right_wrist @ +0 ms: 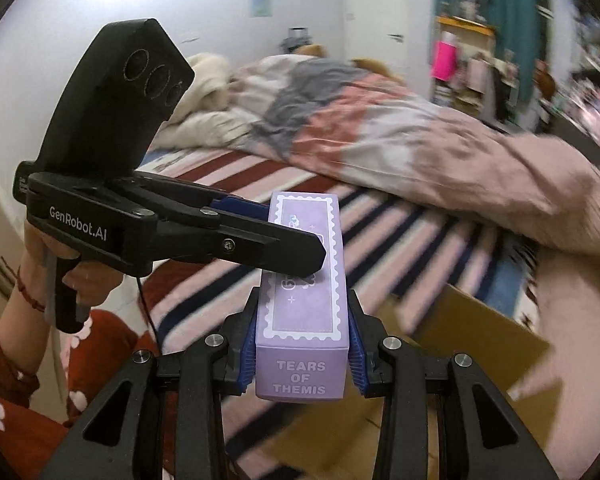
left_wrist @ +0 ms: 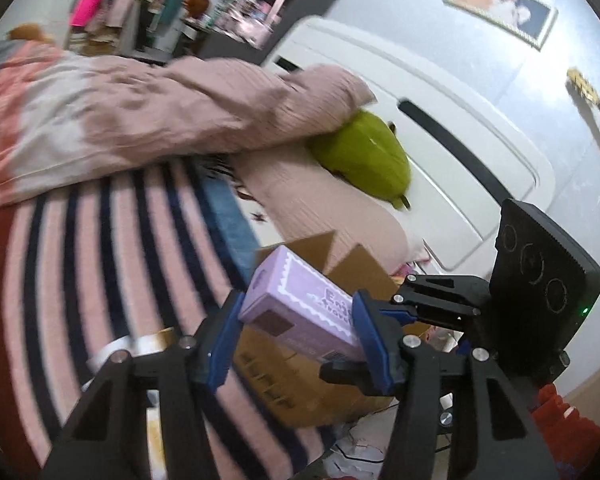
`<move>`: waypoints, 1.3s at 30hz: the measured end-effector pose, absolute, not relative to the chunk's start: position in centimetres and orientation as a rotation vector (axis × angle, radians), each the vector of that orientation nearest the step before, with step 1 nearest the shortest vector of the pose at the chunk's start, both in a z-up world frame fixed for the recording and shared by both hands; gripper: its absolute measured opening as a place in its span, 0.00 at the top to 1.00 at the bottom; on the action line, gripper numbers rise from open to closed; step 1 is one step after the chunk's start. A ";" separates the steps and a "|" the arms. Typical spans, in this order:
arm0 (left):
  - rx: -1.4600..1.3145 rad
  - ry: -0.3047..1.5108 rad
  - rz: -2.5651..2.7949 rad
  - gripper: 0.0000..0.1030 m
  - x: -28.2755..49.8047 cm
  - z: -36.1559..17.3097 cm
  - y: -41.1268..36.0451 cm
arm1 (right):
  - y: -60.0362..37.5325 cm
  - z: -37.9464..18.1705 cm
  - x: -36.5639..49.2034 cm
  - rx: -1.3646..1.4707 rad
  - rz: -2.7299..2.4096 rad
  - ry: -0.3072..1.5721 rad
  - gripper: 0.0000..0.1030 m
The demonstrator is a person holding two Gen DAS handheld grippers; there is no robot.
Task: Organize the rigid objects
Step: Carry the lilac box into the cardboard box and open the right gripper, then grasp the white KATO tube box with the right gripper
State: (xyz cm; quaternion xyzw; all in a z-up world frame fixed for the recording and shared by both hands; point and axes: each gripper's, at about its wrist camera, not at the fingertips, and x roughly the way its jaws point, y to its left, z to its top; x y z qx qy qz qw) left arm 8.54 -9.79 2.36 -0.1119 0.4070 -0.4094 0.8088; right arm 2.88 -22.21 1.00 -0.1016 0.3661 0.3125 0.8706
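Observation:
A long purple box [right_wrist: 304,300] printed "TEARS OF THEMIS" is held in the air over the bed by both grippers. My right gripper [right_wrist: 304,354] is shut on its near end, blue pads on both sides. My left gripper [left_wrist: 296,320] is shut on the same purple box [left_wrist: 300,308] across its middle; in the right wrist view it comes in from the left [right_wrist: 284,240]. An open cardboard box [left_wrist: 300,368] lies just below on the bed; it also shows in the right wrist view [right_wrist: 480,344].
The bed has a striped sheet [left_wrist: 100,264], a rumpled pink duvet [left_wrist: 140,120], a pink pillow [left_wrist: 332,208] and a green plush [left_wrist: 364,156] by the white headboard [left_wrist: 440,128]. Cluttered shelves [left_wrist: 240,12] stand at the back. A tape roll [left_wrist: 140,346] lies on the sheet.

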 end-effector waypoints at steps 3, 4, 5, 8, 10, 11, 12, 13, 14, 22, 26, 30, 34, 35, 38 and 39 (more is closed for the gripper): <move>-0.203 0.925 -0.916 0.49 9.6 1.8 -14.0 | -26.3 0.7 3.1 -0.164 0.592 0.802 0.68; -0.190 0.953 -0.929 0.49 10.0 1.4 -15.4 | -27.3 0.6 3.2 -0.156 0.577 0.814 0.68; -0.180 0.971 -0.936 0.49 10.2 1.0 -16.4 | -28.3 0.3 3.3 -0.149 0.559 0.831 0.68; -0.133 1.013 -0.940 0.48 10.4 0.0 -18.7 | -30.5 -0.7 3.3 -0.145 0.522 0.878 0.68; -0.082 1.032 -0.917 0.41 10.4 -0.6 -19.7 | -31.0 -1.3 3.4 -0.147 0.505 0.905 0.68; -0.064 1.035 -0.907 0.38 10.4 -0.6 -19.9 | -31.1 -1.6 3.6 -0.150 0.492 0.920 0.68; -0.043 1.036 -0.894 0.34 10.3 -0.7 -20.0 | -31.1 -2.0 3.8 -0.158 0.474 0.931 0.68; -0.032 1.032 -0.884 0.32 10.2 -0.8 -19.9 | -31.1 -2.3 3.9 -0.164 0.465 0.937 0.67; -0.032 1.026 -0.878 0.31 10.0 -0.7 -19.6 | -31.0 -2.6 4.0 -0.170 0.454 0.949 0.66; -0.038 0.864 -0.668 0.24 7.2 2.9 -11.1 | -29.2 -2.0 3.2 -0.177 0.494 0.894 0.54; -0.054 0.816 -0.535 0.23 5.2 3.0 -5.3 | -25.5 -0.5 2.3 -0.182 0.595 0.820 0.54; -0.071 0.798 -0.400 0.23 3.4 1.8 0.0 | -20.1 -0.1 1.0 -0.178 0.744 0.778 0.54; -0.101 0.803 -0.303 0.23 1.5 -0.7 5.0 | -15.0 -1.5 -0.1 -0.200 0.843 0.796 0.54; -0.108 0.807 -0.291 0.23 1.1 -1.3 5.9 | -13.8 -2.2 -0.4 -0.210 0.855 0.805 0.54; -0.123 0.814 -0.269 0.23 0.2 -3.3 7.9 | -11.5 -4.9 -0.5 -0.185 0.868 0.890 0.53; -0.132 0.816 -0.267 0.23 0.0 -4.1 8.4 | -10.9 -6.1 -0.4 -0.175 0.857 0.922 0.53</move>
